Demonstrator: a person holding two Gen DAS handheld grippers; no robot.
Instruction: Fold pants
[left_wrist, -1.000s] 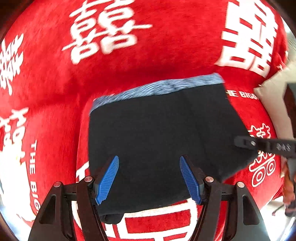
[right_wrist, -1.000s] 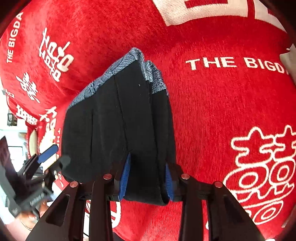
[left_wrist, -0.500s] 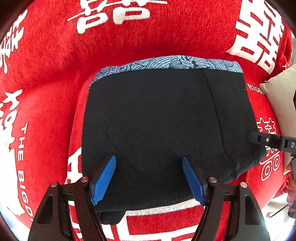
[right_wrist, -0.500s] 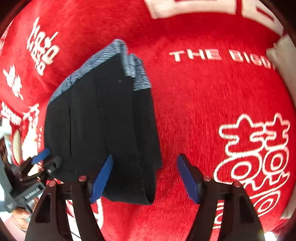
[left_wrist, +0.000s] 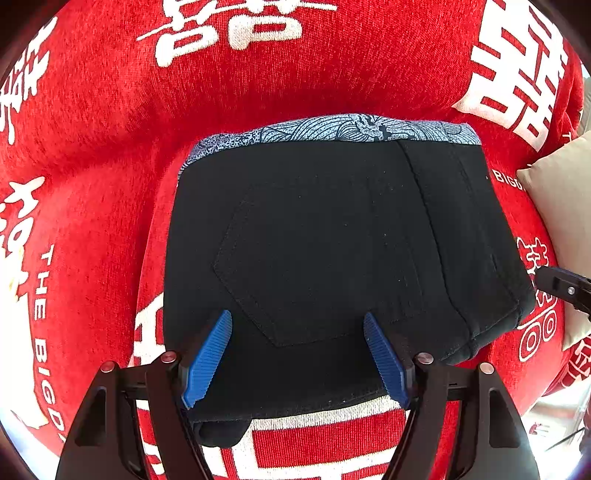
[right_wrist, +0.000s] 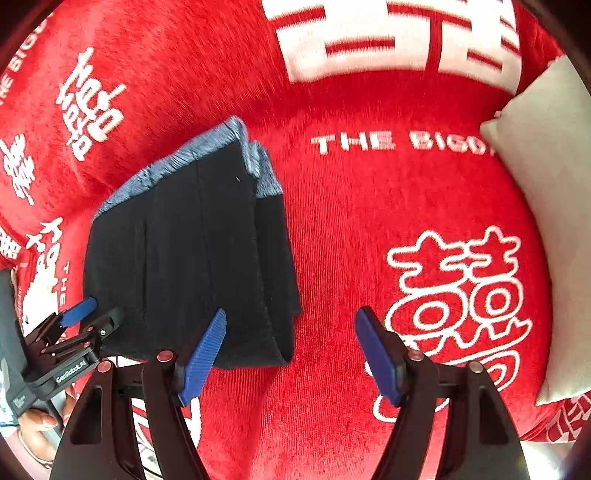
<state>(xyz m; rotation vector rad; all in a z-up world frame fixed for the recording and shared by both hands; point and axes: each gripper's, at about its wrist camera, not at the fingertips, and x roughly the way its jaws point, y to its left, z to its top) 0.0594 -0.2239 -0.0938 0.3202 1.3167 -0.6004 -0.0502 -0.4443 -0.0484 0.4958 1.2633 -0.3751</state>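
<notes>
The black pants (left_wrist: 332, 251) lie folded into a compact rectangle on the red cover, blue patterned waistband (left_wrist: 351, 129) at the far edge. My left gripper (left_wrist: 297, 354) is open, hovering over the near edge of the pants, holding nothing. In the right wrist view the pants (right_wrist: 192, 258) lie left of centre. My right gripper (right_wrist: 290, 354) is open and empty, its left finger over the fold's near right corner, its right finger over bare red cloth. The left gripper also shows there (right_wrist: 83, 321), and the right gripper's tip shows in the left wrist view (left_wrist: 561, 288).
A red plush cover (right_wrist: 369, 206) with white characters and "THE BIGDAY" print spreads under everything. A beige cushion (right_wrist: 546, 177) lies at the right, also in the left wrist view (left_wrist: 561, 199). A hand holds the left gripper's handle (right_wrist: 33, 424).
My right gripper, shut on the pants' near edge a second ago, has opened, let go and drawn back to the right. My left gripper stayed open and the pants settled flat.
</notes>
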